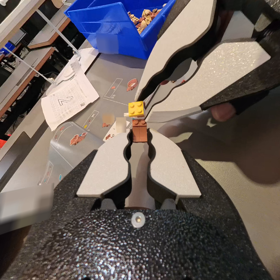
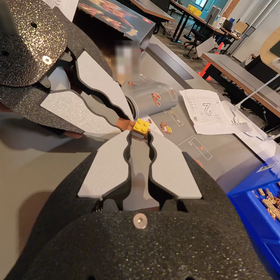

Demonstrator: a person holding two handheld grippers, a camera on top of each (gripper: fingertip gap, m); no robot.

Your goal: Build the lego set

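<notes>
So the little brick build sat right where my two hand-held grippers met, held up off the grey table (image 2: 37, 159). My left hand-held gripper (image 1: 139, 136) was pinching the brown brick piece (image 1: 139, 133), both grey fingertips pressed against its sides, with its studded end poking out past the tips. My right hand-held gripper (image 2: 138, 134) came in from the far right in the left camera, and its fingers were clamped on the yellow four-stud brick (image 2: 141, 126), which had a grey-white piece under it. From the right camera the yellow brick looked like it was sitting on the brown piece's studded end; from the left one I could see a small white bit sticking out of the yellow brick's left side.

Just beyond the bricks lay the grey instruction booklet (image 2: 189, 136), open flat on the table with one page curled up into a roll (image 2: 151, 100). Next to it, a bit farther out, was a white sheet with a printed dot grid (image 2: 204, 109), partly under some clear plastic bags. A blue bin (image 1: 121, 30) full of tan and brown bricks stood at the far side in the left camera. The set's box (image 2: 115, 16) lay at the far end of the table, and other desks and an orange cone (image 2: 219, 48) showed in the room behind.
</notes>
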